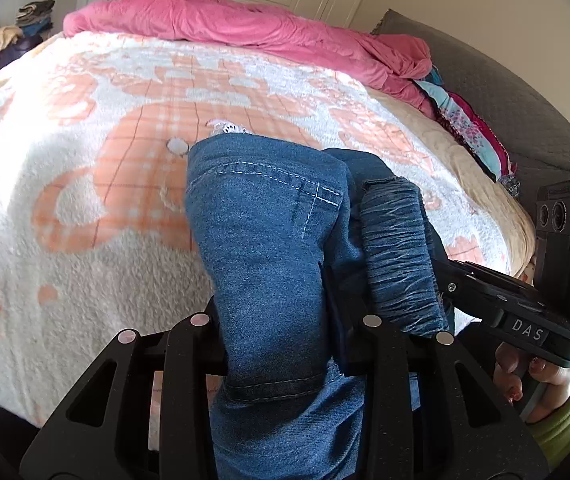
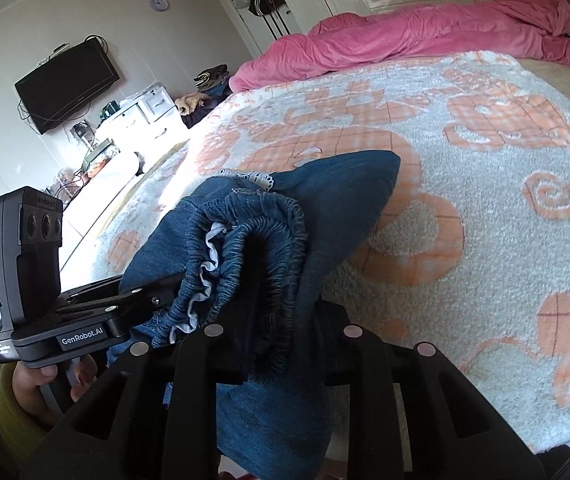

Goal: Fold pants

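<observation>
Blue denim pants (image 1: pixel 261 240) hang bunched above the bed. My left gripper (image 1: pixel 285 320) is shut on a thick fold of the denim that rises between its fingers and drops below them. To its right, the right gripper (image 1: pixel 445 280) pinches the gathered elastic waistband (image 1: pixel 401 256). In the right wrist view the right gripper (image 2: pixel 281 332) is shut on that ruffled waistband (image 2: pixel 253 232), and a flap of the pants (image 2: pixel 345 184) sticks out towards the blanket. The left gripper (image 2: pixel 157 300) clamps the denim from the left. White lace trim (image 2: pixel 253 178) shows at the top.
An orange-and-white fleece blanket (image 1: pixel 85 160) covers the bed, with a pink duvet (image 1: pixel 245 20) heaped along the far side. Folded clothes (image 1: pixel 469 128) lie by the grey headboard (image 1: pixel 505 100). A wall TV (image 2: pixel 65 84) and white dresser (image 2: pixel 137 116) stand beyond the bed. A green-sleeved hand (image 1: pixel 533 384) holds the right gripper.
</observation>
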Available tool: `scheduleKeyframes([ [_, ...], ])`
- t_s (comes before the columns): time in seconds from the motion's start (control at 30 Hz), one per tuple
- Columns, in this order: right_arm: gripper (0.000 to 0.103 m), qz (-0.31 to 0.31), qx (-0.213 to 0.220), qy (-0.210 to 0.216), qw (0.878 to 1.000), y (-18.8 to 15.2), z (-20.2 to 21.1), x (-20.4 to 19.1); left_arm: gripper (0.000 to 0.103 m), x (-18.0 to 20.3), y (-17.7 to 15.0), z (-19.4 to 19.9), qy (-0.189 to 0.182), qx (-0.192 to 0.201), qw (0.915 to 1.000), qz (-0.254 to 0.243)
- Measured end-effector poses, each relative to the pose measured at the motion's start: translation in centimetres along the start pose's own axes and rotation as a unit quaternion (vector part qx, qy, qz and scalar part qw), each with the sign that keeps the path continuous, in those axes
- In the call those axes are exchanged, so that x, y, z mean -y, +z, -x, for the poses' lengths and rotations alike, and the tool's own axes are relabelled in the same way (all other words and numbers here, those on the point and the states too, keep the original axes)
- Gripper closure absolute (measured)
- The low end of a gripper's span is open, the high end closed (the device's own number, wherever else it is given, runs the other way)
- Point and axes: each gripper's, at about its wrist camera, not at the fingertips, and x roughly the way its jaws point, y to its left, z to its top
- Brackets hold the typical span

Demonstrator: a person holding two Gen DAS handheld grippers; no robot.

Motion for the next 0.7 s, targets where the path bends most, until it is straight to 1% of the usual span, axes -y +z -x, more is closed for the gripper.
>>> scheduleKeyframes([
  [0.37, 0.081, 0.011, 0.007, -0.006, 1.0, 1.8, -0.2, -0.2, 0.077, 0.0, 1.5, 0.2, 0.001, 0.01, 0.9999, 0.003],
  [0.7, 0.081, 0.018, 0.007, -0.014, 1.0, 4.1, -1.7, 0.4, 0.077, -0.4, 3.9, -1.2, 0.003, 0.013, 0.9999, 0.004],
])
